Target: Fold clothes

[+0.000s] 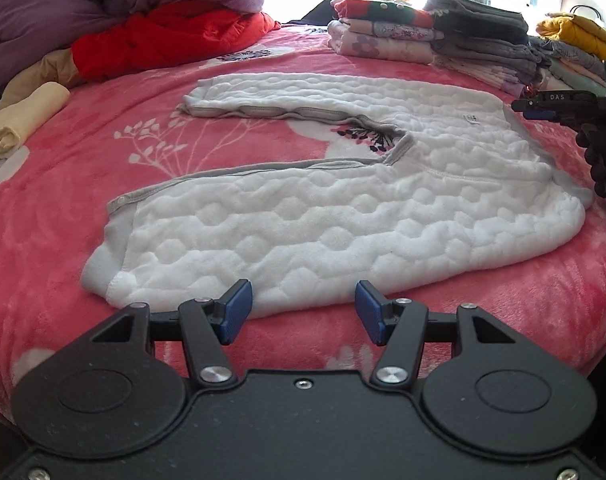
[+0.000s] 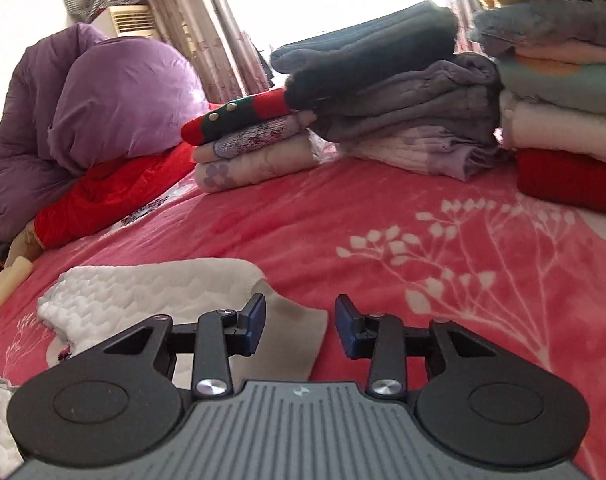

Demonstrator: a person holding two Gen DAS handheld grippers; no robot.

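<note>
The pink floral blanket (image 1: 83, 168) on the bed runs out of frame on every side. On it the white quilted garment (image 1: 343, 216) lies flat, legs spread apart; the right wrist view only catches its waistband end, partly hidden behind the tongs. Behind it, stacks of folded clothes (image 2: 403, 120) get cut off at the right edge, with a purple duvet (image 1: 83, 0) piled far left. Left tongs (image 1: 303, 312) are spread at the garment's near edge, holding nothing. Right tongs (image 2: 301, 326) are spread too, over the grey waistband (image 2: 295, 336); can't tell if they touch it.
</note>
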